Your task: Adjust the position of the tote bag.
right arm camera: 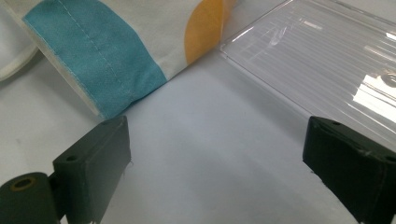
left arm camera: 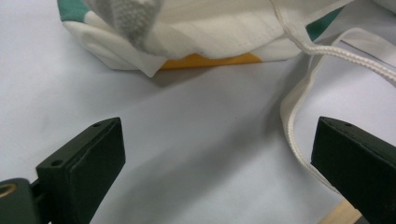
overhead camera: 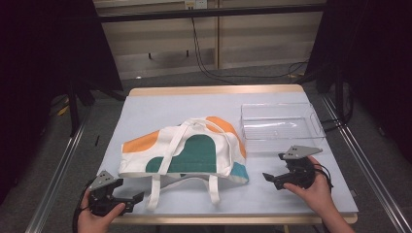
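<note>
From above, the bag [overhead camera: 187, 153] lies flat mid-table, untouched; I judge nothing is done yet. My left gripper [left arm camera: 217, 168] is spread, empty, near a strap [left arm camera: 294, 126]. My right gripper [right arm camera: 217, 172] gapes between bag corner [right arm camera: 98, 56] and tray [right arm camera: 322, 56].

A white cotton tote bag with orange, green and blue patches [overhead camera: 187, 151] lies mid-table on the pale blue rectangular tabletop [overhead camera: 145, 109]; a clear plastic rectangular tray [overhead camera: 281, 127] sits just right of it.
</note>
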A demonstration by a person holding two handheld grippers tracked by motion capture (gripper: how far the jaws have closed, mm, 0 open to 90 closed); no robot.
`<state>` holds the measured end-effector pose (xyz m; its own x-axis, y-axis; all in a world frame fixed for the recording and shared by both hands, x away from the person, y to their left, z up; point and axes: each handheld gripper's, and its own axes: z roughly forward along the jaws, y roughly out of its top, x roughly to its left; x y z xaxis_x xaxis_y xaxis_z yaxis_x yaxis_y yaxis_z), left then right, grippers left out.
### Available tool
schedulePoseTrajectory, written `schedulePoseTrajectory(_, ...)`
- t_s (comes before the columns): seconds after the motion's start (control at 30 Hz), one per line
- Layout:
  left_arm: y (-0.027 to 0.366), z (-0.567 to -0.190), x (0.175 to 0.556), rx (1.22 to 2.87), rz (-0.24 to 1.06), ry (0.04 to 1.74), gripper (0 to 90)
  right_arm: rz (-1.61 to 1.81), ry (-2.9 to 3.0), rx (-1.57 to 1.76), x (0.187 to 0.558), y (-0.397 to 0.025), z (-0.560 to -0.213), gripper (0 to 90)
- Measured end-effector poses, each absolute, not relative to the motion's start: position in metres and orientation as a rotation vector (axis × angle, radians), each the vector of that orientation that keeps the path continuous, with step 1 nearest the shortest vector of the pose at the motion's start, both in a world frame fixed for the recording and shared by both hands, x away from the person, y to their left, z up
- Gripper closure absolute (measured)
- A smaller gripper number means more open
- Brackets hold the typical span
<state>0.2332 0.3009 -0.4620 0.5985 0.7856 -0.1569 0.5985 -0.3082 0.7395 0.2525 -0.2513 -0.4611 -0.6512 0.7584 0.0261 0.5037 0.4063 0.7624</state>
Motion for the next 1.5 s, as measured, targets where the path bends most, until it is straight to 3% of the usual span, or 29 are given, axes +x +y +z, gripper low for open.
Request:
schedulePoseTrajectory(0.77,0.298,-0.459,0.225,2.033,0.225,1.084,4.8,1.104,2.413,0.954,0.253,-0.205,-0.444,7.2)
schedulePoseTrajectory(1.03,0.305,-0.448,0.224,1.958,0.243,1.090,9.3,1.115,2.439,0.912,0.261,-0.189,-0.438,7.2)
schedulePoseTrajectory(1.4,0.283,-0.438,0.223,2.014,0.186,1.022,11.7,1.132,2.460,0.892,0.267,-0.178,-0.431,7.0)
schedulePoseTrajectory(1.5,0.276,-0.435,0.223,2.067,0.235,1.031,13.0,1.136,2.462,0.888,0.268,-0.175,-0.429,7.1)
